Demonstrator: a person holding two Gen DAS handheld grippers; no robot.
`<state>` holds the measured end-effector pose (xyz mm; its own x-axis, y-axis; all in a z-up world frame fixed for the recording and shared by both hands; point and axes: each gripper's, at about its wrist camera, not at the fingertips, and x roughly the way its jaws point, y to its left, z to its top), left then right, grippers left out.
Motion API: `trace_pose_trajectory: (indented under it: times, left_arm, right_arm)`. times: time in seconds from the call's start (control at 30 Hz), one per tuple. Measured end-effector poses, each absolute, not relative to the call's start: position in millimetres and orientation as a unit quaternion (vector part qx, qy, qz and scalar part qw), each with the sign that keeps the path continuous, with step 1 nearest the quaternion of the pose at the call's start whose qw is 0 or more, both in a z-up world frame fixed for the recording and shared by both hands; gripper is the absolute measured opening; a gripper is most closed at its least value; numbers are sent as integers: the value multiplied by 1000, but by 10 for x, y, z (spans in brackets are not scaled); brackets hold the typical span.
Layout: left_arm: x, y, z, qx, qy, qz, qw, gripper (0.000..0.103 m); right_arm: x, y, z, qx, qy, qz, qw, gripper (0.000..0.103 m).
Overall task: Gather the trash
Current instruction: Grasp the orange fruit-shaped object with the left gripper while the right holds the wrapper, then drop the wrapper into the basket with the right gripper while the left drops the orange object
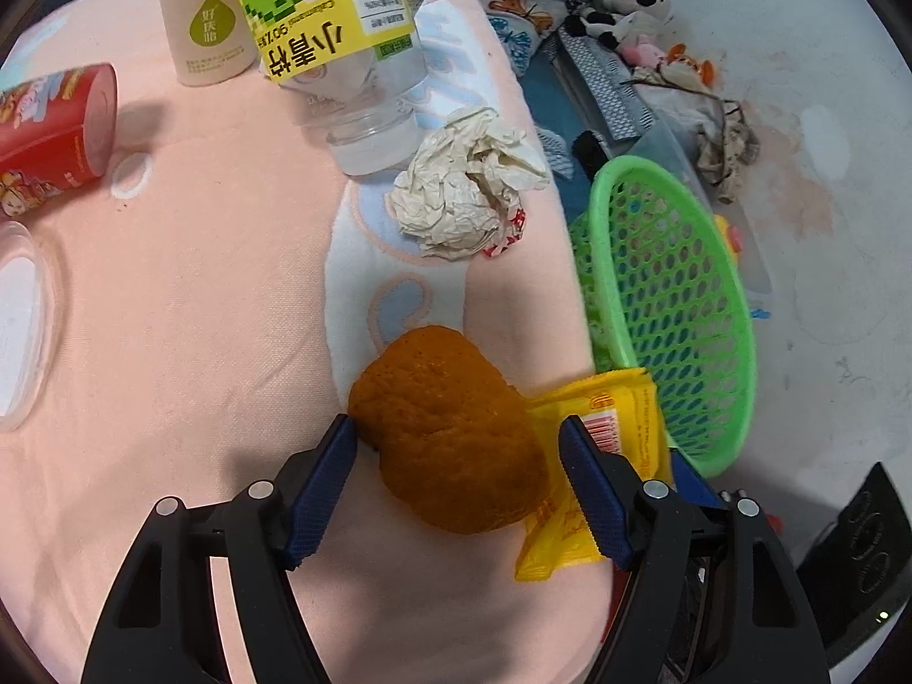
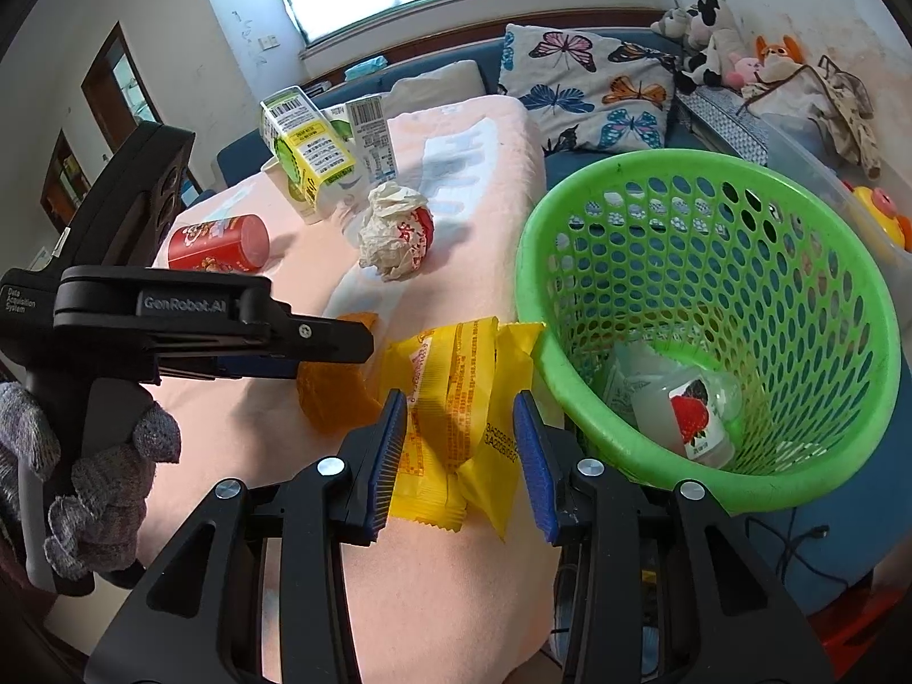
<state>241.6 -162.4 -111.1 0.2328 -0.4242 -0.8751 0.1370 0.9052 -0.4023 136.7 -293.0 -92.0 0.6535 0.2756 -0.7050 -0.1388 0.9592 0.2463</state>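
A piece of orange peel (image 1: 450, 433) lies on the pink cloth between the fingers of my left gripper (image 1: 456, 427). Its jaws stand wide: the left pad touches the peel's edge, the right pad (image 1: 587, 473) rests over a yellow wrapper (image 1: 621, 416). My right gripper (image 2: 460, 404) is open around that yellow wrapper (image 2: 456, 399), which lies flat at the cloth's edge. A green mesh basket (image 2: 798, 296) stands just right of it with a small strawberry-labelled bottle (image 2: 689, 416) inside. From the right wrist view the left gripper (image 2: 336, 350) hangs over the peel (image 2: 336, 399).
Farther back on the cloth lie crumpled paper (image 1: 461, 194), a clear bottle (image 1: 376, 119), a green-yellow carton (image 1: 308, 5), a paper cup (image 1: 202, 23), a red can (image 1: 51, 131) and a clear lid (image 1: 17, 313). A gloved hand (image 2: 97, 473) holds the left gripper. A butterfly pillow (image 2: 593, 85) lies behind.
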Motion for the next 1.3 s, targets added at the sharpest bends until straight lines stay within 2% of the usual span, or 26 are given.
trace_pose_trajectory:
  times: [0.07, 0.33, 0.43, 0.47, 0.53, 0.6, 0.77, 0.93, 1.17, 1.3]
  left_arm:
    - [2413, -1658, -1106, -125, 594, -172, 776, 71]
    - [2403, -1705, -1115, -119, 593, -158, 780, 71]
    - [2406, -1700, -1124, -116, 590, -151, 785, 63]
    - [2406, -1686, -1123, -118, 588, -151, 786, 58]
    - [2421, -1625, -1127, -125, 587, -151, 786, 41]
    - [2447, -1524, -1154, -155, 589, -165, 776, 35]
    - [2418, -1457, -1162, -155, 585, -176, 776, 30]
    - [2379, -1415, -1050, -149, 571, -191, 784, 29]
    - [2397, -1271, -865, -147, 554, -201, 794, 29]
    - [2390, -1288, -752, -144, 544, -212, 799, 29]
  right_arm:
    - [1360, -2940, -923, 87, 400, 114, 905, 47]
    - [1360, -2953, -957, 88, 405, 114, 903, 49]
    - [1361, -2940, -956, 87, 404, 115, 903, 52]
    - [1361, -2936, -959, 87, 404, 115, 903, 53]
    - [1368, -2930, -964, 87, 405, 114, 903, 54]
    - [1380, -2919, -974, 86, 406, 114, 902, 57]
    - [1422, -2871, -991, 85, 409, 112, 901, 58]
    - [1488, -2806, -1033, 74, 414, 106, 901, 58]
    - [1476, -2751, -1013, 64, 406, 117, 904, 35]
    - [1448, -2776, -938, 70, 395, 121, 908, 30]
